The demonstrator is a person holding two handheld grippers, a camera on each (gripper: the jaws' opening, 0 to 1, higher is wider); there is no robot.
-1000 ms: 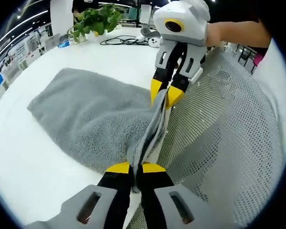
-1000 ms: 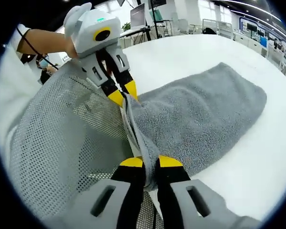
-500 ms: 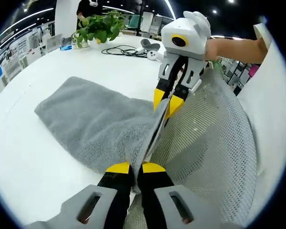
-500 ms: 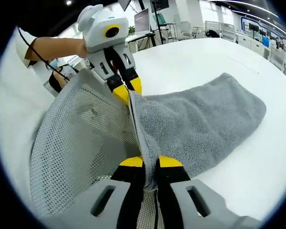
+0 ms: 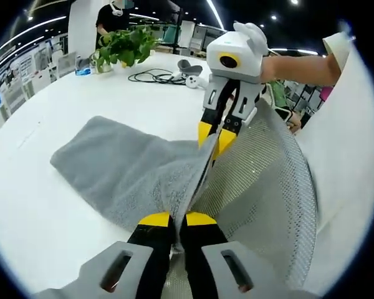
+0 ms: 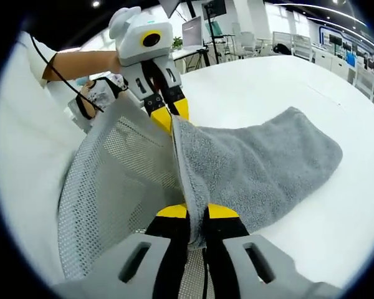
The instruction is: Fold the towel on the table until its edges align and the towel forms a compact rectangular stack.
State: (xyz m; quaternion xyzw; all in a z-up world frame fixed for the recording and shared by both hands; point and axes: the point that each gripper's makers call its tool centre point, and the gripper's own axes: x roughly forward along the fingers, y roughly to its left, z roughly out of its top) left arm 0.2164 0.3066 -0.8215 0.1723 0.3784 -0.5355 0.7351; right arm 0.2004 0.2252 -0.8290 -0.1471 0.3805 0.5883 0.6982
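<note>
Holding the towel [image 5: 131, 168] edge clamped in both the left hand-held gripper [image 5: 177, 219] and right hand-held gripper [image 6: 196, 212], we should keep it taut and carry it evenly across the bench [image 5: 43, 230].

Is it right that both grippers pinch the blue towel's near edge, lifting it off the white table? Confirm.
Not quite: the towel is grey, not blue, as the left gripper view shows. Otherwise right: left gripper and right gripper pinch its near edge above the white table.

An open-plan office: a large white surface [image 5: 43, 205] carries a potted plant [image 5: 121, 43] with black cables [image 5: 153, 76] beside it. Beyond the plant, ceiling strip lights [image 5: 215, 12] run overhead; monitors [image 6: 202, 22] and office chairs [image 6: 287, 47] stand behind.
</note>
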